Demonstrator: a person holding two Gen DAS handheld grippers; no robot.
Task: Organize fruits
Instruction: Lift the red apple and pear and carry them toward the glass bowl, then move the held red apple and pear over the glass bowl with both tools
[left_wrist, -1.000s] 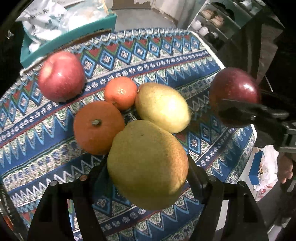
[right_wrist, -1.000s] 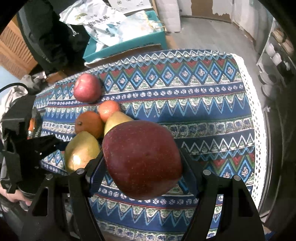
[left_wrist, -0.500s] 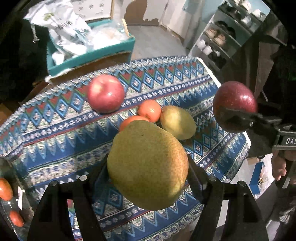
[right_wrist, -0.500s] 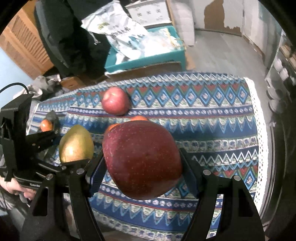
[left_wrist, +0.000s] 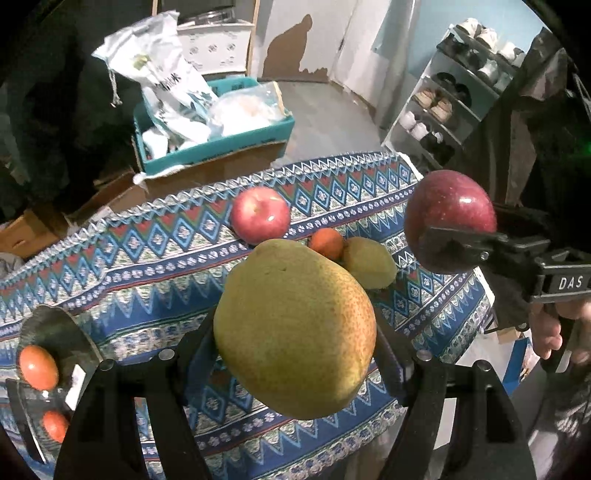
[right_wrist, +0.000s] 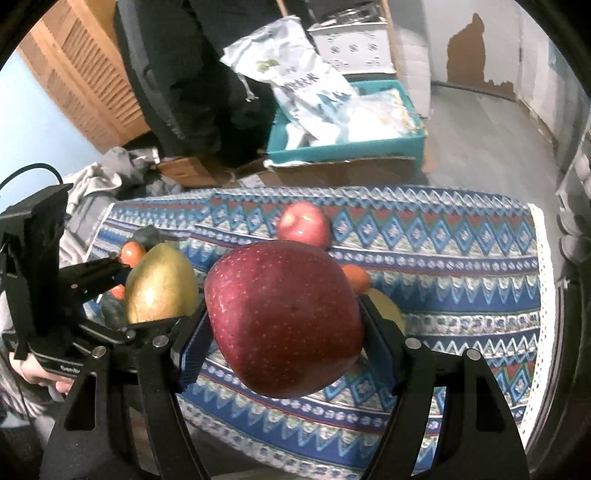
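My left gripper is shut on a yellow-green pear and holds it well above the table; it also shows in the right wrist view. My right gripper is shut on a dark red apple, also held high, and seen in the left wrist view. On the patterned tablecloth lie a lighter red apple, a small orange and a second pear. A dark tray at the left holds small orange fruits.
Beyond the table's far edge stands a teal box with white bags on cardboard boxes. A shoe rack is at the right. A wooden louvred door and a dark-clothed person are at the far left.
Both grippers have risen and pulled back from the table with their fruits. The table fruits look smaller, and the tray at the left has come into view.
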